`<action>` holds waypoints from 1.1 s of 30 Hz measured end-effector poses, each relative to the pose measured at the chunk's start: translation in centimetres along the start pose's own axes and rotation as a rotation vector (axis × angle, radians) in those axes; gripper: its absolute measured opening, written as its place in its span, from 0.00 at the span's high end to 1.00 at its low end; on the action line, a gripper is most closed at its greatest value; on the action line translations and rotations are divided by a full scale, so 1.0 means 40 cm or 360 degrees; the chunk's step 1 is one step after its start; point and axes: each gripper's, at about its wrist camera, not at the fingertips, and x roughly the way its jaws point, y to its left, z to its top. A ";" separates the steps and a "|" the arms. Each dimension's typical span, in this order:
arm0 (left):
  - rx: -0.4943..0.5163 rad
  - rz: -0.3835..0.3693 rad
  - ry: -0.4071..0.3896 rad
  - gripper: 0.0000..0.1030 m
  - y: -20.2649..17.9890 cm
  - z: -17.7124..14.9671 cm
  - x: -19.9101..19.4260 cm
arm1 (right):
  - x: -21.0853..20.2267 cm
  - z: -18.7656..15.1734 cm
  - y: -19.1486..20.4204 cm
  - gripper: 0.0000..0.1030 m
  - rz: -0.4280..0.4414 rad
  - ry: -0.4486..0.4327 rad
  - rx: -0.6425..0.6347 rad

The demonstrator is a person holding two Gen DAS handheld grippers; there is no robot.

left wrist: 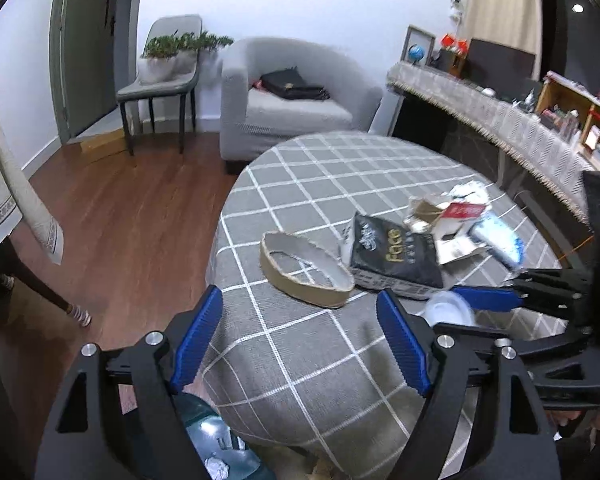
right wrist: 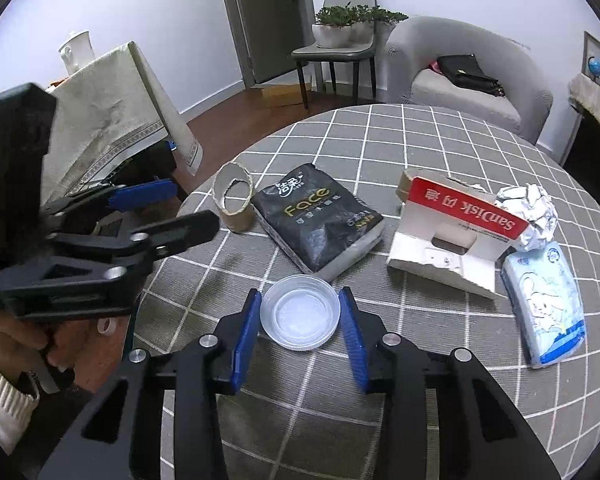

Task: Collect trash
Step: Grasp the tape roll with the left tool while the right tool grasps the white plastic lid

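Both views are evenly lit by soft indoor light with a cool, bluish cast; the white wall (left wrist: 280, 4) reads pale violet. A bright lamp spot (left wrist: 577, 8) glares at the upper right of the left wrist view. Shadows on the checked counter (right wrist: 440, 152) are faint and soft-edged. Fisheye distortion bends the door frame (left wrist: 58, 60) and rounds the counter's rim, with black vignetting in the corners. The left view is smeared by motion blur, especially the trash pile (left wrist: 452, 220); the right view is sharper, with print on the red-and-white card (right wrist: 468, 212) legible.
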 end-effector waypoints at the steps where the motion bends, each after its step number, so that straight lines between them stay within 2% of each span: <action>1: -0.0011 0.0001 0.0014 0.21 0.002 0.001 0.006 | -0.003 0.000 -0.006 0.61 0.0003 -0.0004 0.0004; 13: 0.0010 0.0028 0.0109 0.24 -0.030 0.023 0.049 | -0.037 0.008 -0.051 0.61 0.0032 -0.0072 0.0062; 18: 0.0005 0.0045 0.0113 0.28 -0.029 0.029 0.057 | -0.039 0.009 -0.060 0.61 0.0044 -0.0083 0.0076; 25: 0.0007 0.0064 0.0118 0.29 -0.033 0.049 0.080 | -0.038 0.009 -0.070 0.61 0.0050 -0.0080 0.0079; 30: 0.0046 0.0086 0.0109 0.36 -0.039 0.059 0.097 | -0.041 0.021 -0.080 0.61 0.0058 -0.0080 0.0080; 33: 0.0054 0.0097 0.0096 0.47 -0.042 0.062 0.102 | -0.042 0.023 -0.076 0.61 0.0060 -0.0079 0.0066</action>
